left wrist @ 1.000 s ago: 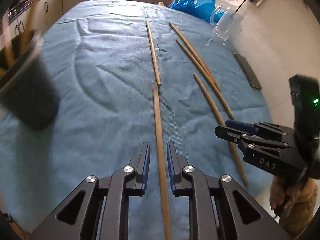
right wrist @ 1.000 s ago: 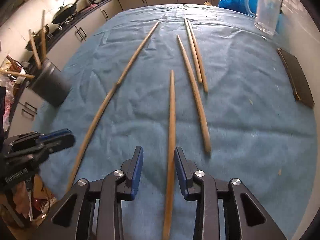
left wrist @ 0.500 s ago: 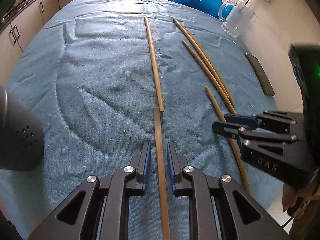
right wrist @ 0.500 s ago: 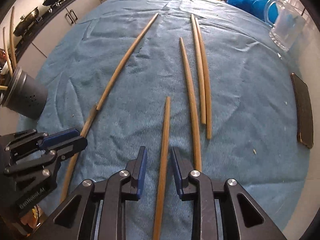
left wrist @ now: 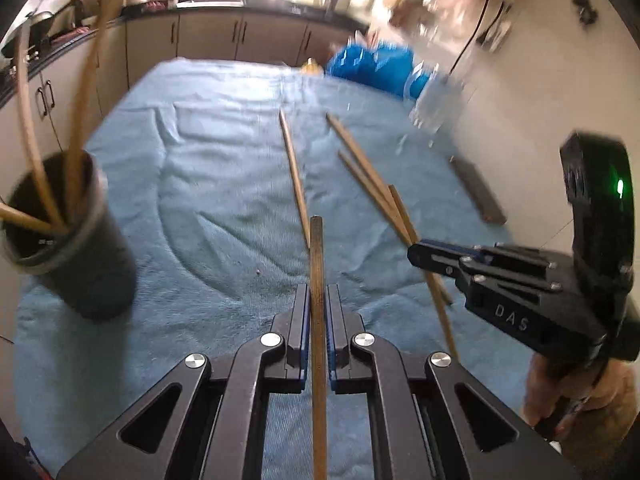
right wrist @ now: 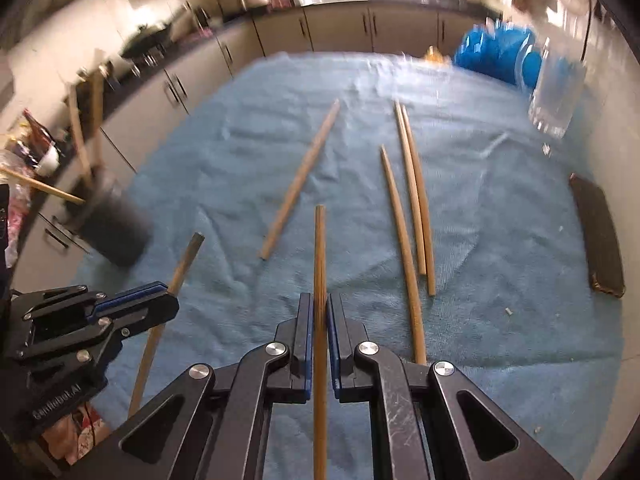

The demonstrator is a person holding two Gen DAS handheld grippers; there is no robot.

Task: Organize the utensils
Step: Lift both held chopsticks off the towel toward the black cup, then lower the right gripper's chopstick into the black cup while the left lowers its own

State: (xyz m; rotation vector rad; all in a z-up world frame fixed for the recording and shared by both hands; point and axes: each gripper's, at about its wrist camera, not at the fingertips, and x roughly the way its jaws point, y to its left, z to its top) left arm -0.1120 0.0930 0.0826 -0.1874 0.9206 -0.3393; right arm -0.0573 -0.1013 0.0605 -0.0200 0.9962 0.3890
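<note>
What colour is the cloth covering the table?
Light blue cloth, seen best in the right wrist view.

Black grippers, blue-padded fingers, silver screws, green light

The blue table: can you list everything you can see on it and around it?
towel: one, blue, spread over the table.
loose chopsticks: four, wooden, lying on the towel.
held chopsticks: two, wooden, one clamped in each gripper.
holder cup: one, dark, left edge of the towel, with more sticks standing inside.
glass mug: one, clear, far right corner.
blue bag: one, beside the mug.
flat dark object: one, right edge.
cabinets: grey, behind the table.
left gripper: black, shut on a chopstick.
right gripper: black, shut on a chopstick.
hand: holding the right gripper's handle.
</note>
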